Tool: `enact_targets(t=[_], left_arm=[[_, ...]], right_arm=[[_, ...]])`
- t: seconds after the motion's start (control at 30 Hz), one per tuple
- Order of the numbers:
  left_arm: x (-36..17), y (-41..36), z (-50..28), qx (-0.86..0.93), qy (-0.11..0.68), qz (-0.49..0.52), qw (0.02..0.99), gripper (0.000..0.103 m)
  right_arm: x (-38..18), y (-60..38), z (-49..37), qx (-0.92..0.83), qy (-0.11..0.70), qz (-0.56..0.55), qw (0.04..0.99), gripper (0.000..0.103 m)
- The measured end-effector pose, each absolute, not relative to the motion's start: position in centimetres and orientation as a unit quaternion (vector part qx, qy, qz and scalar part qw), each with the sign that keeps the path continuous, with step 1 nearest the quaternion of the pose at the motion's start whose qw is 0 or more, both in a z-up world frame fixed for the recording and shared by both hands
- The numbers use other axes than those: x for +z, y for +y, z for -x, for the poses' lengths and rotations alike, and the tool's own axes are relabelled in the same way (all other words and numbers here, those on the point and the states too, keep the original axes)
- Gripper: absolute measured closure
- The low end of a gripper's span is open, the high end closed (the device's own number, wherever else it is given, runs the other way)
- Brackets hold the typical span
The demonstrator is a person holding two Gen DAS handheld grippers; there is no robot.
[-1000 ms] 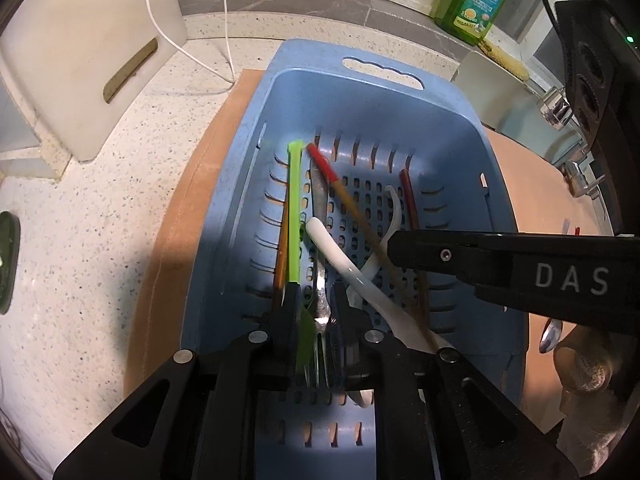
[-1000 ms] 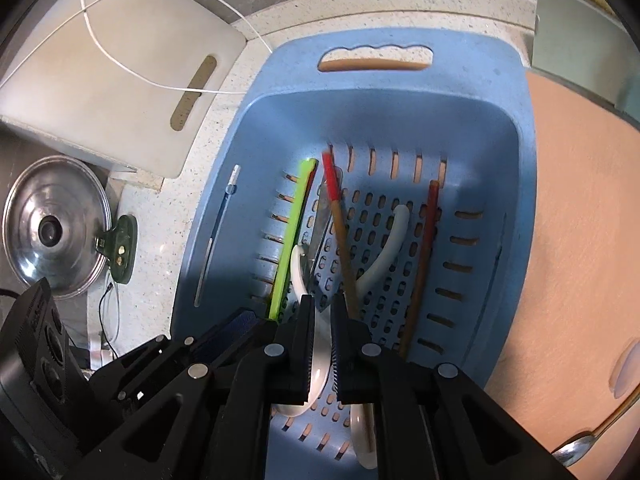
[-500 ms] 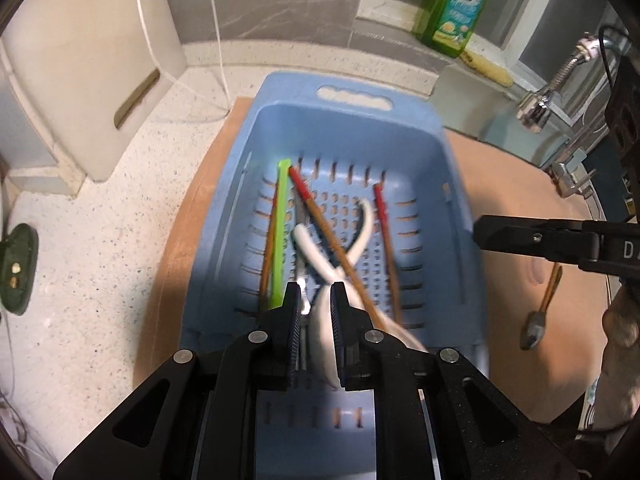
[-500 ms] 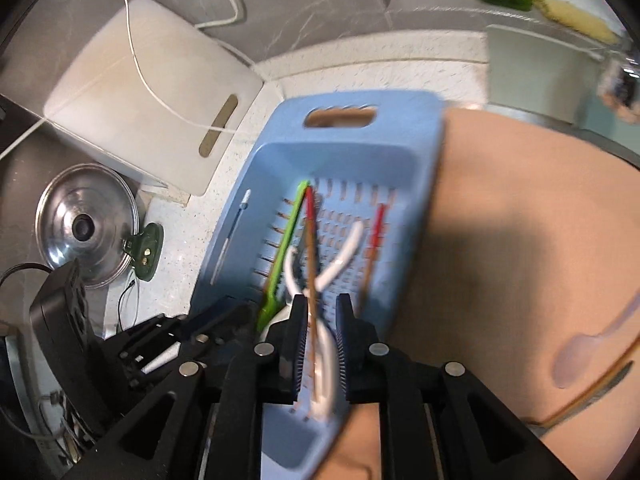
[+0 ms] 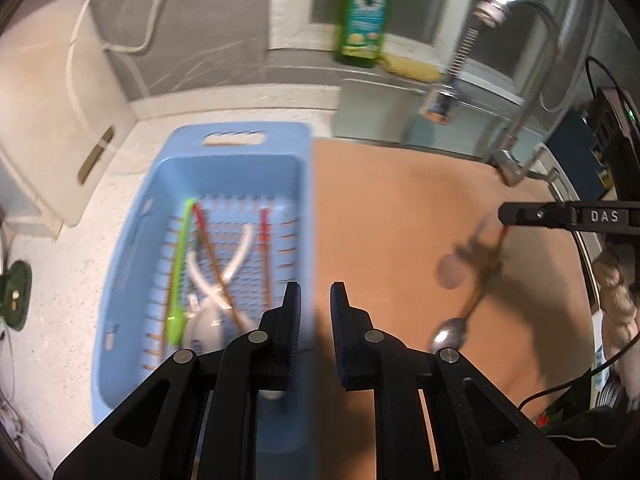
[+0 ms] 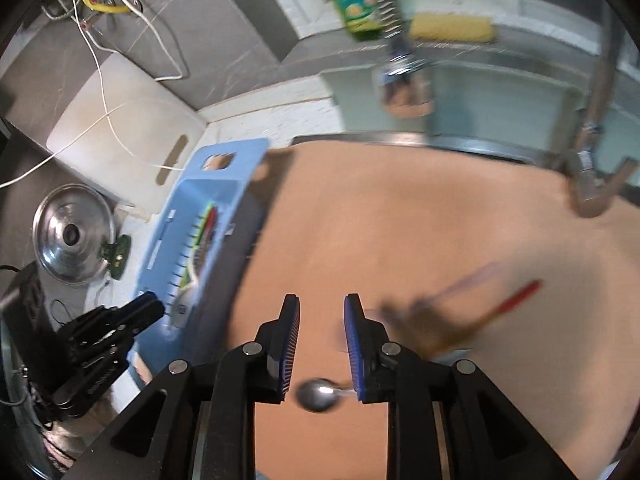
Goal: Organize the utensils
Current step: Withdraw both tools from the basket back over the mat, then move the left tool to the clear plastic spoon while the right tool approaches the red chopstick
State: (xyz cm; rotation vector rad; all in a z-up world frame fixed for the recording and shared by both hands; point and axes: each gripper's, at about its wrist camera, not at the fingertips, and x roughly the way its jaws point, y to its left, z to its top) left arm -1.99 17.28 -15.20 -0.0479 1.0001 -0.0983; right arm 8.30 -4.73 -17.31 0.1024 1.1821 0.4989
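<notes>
Both wrist views, blurred by motion. Blue basket [image 5: 132, 280] sits at scene left, partly on the tan mat [image 5: 400, 208] and the speckled counter [image 5: 52, 280]; inside lie a green utensil [image 5: 180, 264], two white spoons [image 5: 216, 280] crossed, and red-tipped chopsticks [image 5: 264, 248], all lengthwise on the slotted floor.

Left gripper [image 5: 315, 300]: jaws stand a narrow gap apart, nothing between them; it hangs over the basket's right rim where basket meets mat.

Right gripper [image 6: 321, 320]: jaws have just been opening, now a moderate gap, pads bare; below and between them, on the mat, the bowl of a metal spoon [image 6: 318, 394]; whether a pad touches the spoon's neck cannot be told.

Near-right on the mat, w/ heavy blur: a loose cluster of utensils [image 6: 460, 312], one red-tipped; exact count not readable.

Far side: green bottle [image 5: 364, 16], yellow sponge [image 6: 452, 28], faucet [image 5: 516, 80]. Far left: white cutting board [image 6: 120, 140] w/ a white cable [image 6: 100, 92] across it; a steel pot lid [image 6: 72, 236] near-left of the board.
</notes>
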Motion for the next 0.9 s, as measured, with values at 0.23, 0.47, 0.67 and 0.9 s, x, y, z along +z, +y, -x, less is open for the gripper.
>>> enact_targets(t=[0.23, 0.47, 0.67, 0.9], left_arm=[[-14.7, 11.4, 1.5, -0.085, 0.47, 0.009, 0.879, 0.083], [-15.7, 7.4, 0.6, -0.111, 0.481, -0.004, 0.87, 0.083], [-17.0, 5.5, -0.5, -0.123, 0.497, -0.02, 0.859, 0.083], [-18.1, 4.2, -1.9, -0.136, 0.513, -0.045, 0.847, 0.083]], right_arm=[[-16.2, -8.0, -6.9, 0.2, 0.512, 0.02, 0.835, 0.076], [-16.0, -10.3, -6.5, 0.179, 0.494, 0.043, 0.85, 0.075], [-16.8, -11.4, -7.0, 0.169, 0.495, 0.05, 0.851, 0.074], [-17.0, -12.0, -7.2, 0.162, 0.491, 0.055, 0.854, 0.074]])
